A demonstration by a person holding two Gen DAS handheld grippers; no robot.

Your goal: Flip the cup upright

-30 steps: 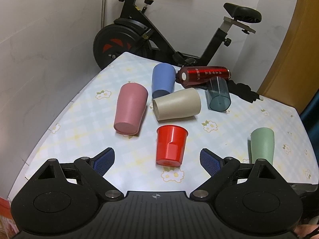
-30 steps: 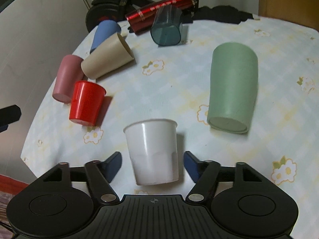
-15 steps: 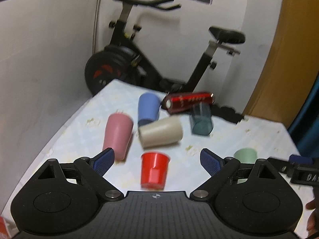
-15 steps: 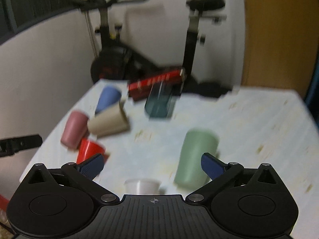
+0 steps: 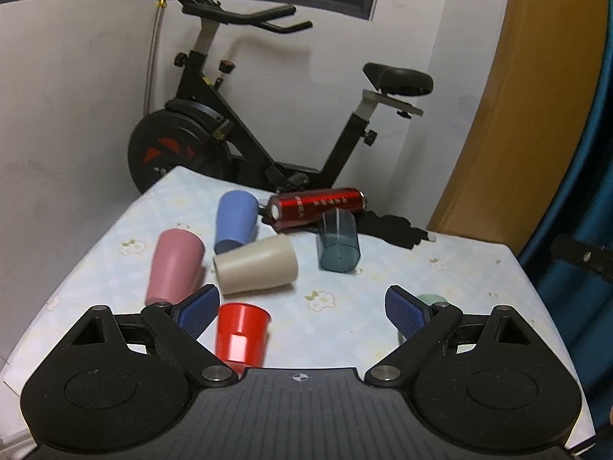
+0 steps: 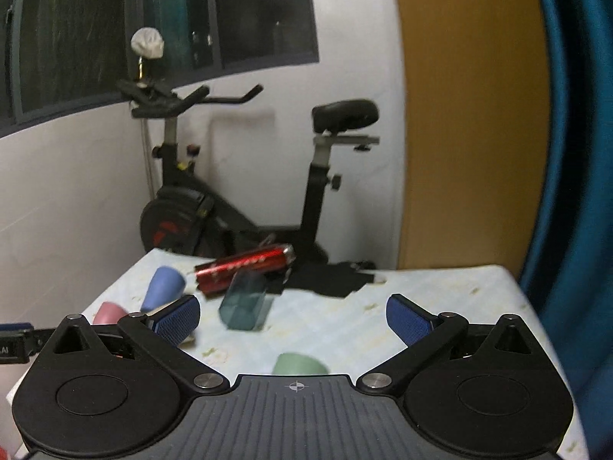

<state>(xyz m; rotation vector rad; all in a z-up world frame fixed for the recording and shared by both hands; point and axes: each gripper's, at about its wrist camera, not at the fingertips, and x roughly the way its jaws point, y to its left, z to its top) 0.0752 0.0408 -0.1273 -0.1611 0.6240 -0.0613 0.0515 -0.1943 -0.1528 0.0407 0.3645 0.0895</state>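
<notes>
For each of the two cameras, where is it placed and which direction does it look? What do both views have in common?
Left wrist: sits on the left gripper, looks forward and slightly down over the table at the red cup, beige cup and exercise bike; its own open blue-padded fingers show.
Right wrist: sits on the right gripper, aimed more level toward the wall and window; its open fingers show, and the other gripper's tip at the left edge.
Shared: bike, red bottle, teal cup, blue cup, pink cup, green cup.

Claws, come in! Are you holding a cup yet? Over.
Left claw open, empty. Right claw open, empty. Red cup upright below left claw; beige cup on its side. Nothing blocking.
</notes>
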